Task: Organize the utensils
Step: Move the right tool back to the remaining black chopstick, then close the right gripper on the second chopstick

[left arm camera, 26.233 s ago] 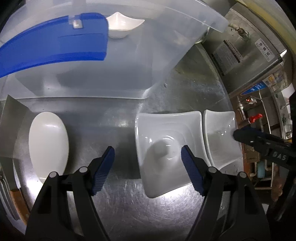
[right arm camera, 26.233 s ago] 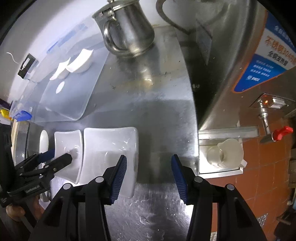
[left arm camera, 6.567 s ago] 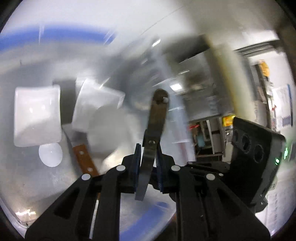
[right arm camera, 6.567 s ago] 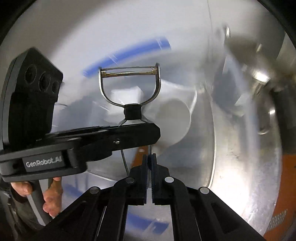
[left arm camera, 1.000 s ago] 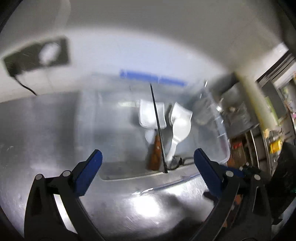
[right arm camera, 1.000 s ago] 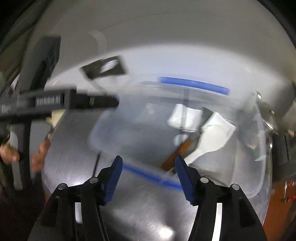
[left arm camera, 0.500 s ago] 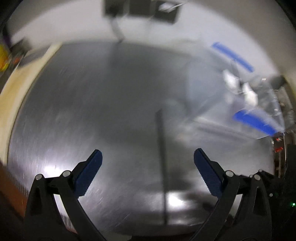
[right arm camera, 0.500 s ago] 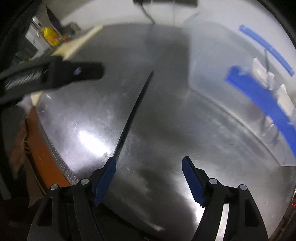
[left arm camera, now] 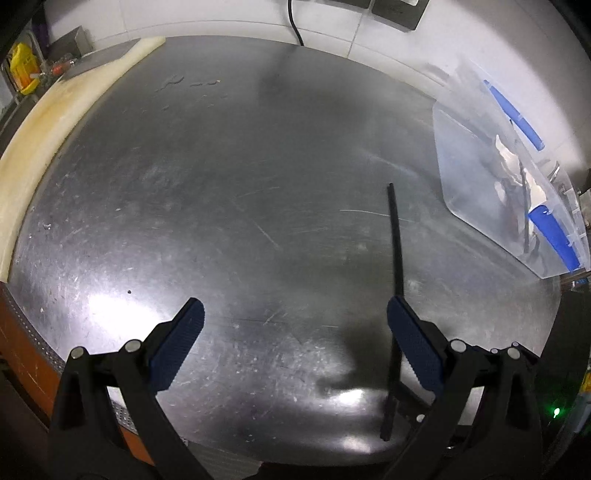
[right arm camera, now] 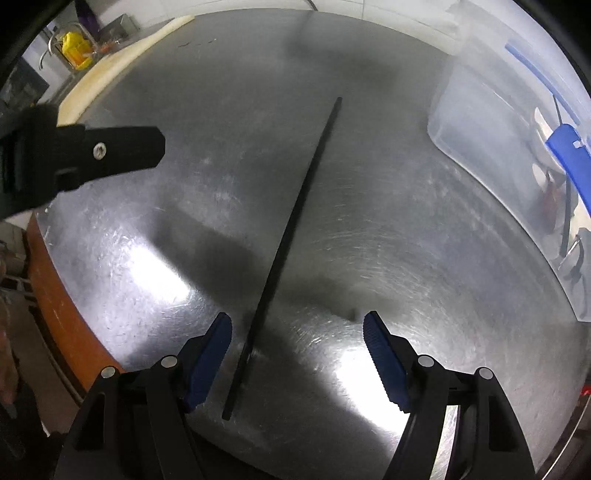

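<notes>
A long thin black chopstick (left arm camera: pixel 396 258) lies on the steel counter; it also shows in the right wrist view (right arm camera: pixel 291 229). My left gripper (left arm camera: pixel 295 334) is open and empty above the counter, with the chopstick next to its right finger. My right gripper (right arm camera: pixel 297 354) is open and empty, with the chopstick's near end between its fingers, closer to the left one. A clear plastic bin (left arm camera: pixel 491 177) with blue latches stands at the right and holds white dishes and another black chopstick (left arm camera: pixel 523 206). The bin also shows in the right wrist view (right arm camera: pixel 517 140).
A cream cutting board (left arm camera: pixel 55 122) lies along the counter's left edge. The left gripper's body (right arm camera: pixel 81 155) reaches in from the left in the right wrist view. The counter's front edge (right arm camera: pixel 66 317) is close below. A black cable (left arm camera: pixel 295 18) hangs on the tiled wall.
Both grippers have swung away from the bin toward the bare counter and steadied over the lying chopstick. Both stay open.
</notes>
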`<act>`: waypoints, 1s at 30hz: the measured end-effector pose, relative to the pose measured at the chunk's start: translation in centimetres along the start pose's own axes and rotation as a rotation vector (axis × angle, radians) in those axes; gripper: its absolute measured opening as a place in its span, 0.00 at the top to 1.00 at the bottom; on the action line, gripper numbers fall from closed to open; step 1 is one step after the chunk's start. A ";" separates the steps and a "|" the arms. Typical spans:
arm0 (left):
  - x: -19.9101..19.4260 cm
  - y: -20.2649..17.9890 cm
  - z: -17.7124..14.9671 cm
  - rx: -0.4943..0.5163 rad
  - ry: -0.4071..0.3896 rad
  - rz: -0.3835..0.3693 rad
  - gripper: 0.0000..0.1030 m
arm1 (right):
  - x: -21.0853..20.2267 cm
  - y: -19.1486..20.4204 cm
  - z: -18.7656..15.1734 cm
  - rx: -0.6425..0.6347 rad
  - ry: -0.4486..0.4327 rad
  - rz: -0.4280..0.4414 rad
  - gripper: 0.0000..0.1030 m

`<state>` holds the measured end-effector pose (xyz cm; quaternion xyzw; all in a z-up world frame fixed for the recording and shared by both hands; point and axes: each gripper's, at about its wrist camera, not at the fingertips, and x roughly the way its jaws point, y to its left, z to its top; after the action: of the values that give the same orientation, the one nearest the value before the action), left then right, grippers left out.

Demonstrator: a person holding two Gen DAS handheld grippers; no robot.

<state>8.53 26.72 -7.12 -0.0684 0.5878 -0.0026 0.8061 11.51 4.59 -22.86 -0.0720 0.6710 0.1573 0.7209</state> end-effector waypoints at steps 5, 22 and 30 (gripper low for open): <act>0.3 0.0 -0.3 0.014 0.004 0.029 0.08 | 1.3 1.6 0.3 -0.011 0.010 -0.021 0.28; 1.6 0.8 -0.1 -0.024 0.043 -0.017 0.08 | 2.6 1.5 -0.5 0.070 -0.003 0.006 0.93; 4.0 -0.1 0.5 -0.138 0.176 -0.362 0.08 | 1.4 -3.4 -1.2 0.313 0.064 0.427 0.93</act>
<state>10.27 26.31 -10.77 -0.2274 0.6328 -0.1131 0.7315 11.51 1.23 -24.69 0.1786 0.7098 0.1979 0.6520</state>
